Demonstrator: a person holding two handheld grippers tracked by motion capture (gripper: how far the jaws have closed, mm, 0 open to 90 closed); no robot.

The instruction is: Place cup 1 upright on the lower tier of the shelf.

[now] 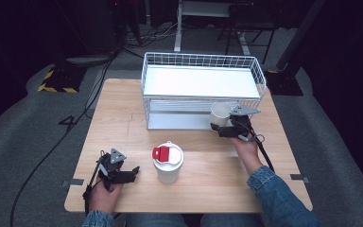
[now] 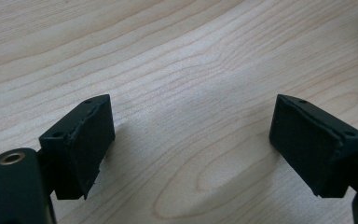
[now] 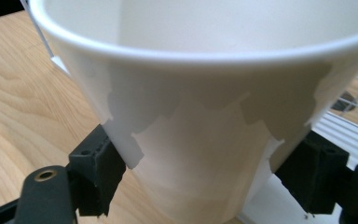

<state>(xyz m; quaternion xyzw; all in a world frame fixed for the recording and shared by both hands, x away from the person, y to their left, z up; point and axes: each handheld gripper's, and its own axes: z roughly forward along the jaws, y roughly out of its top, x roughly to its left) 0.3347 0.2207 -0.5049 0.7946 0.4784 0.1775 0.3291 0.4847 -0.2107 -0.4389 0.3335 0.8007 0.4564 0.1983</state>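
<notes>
Jaws of the right gripper were closed against the lower sides of a white cup, holding it upright, open end up, at the front edge of the wire basket on the worktop; the left gripper rested low with its jaws spread wide and empty, just left of a lidded cup with a red tab. Judged from this position, the cup appeared bound for the basket's lower shelf, so it should be kept level and clear of the wires until seated.
</notes>
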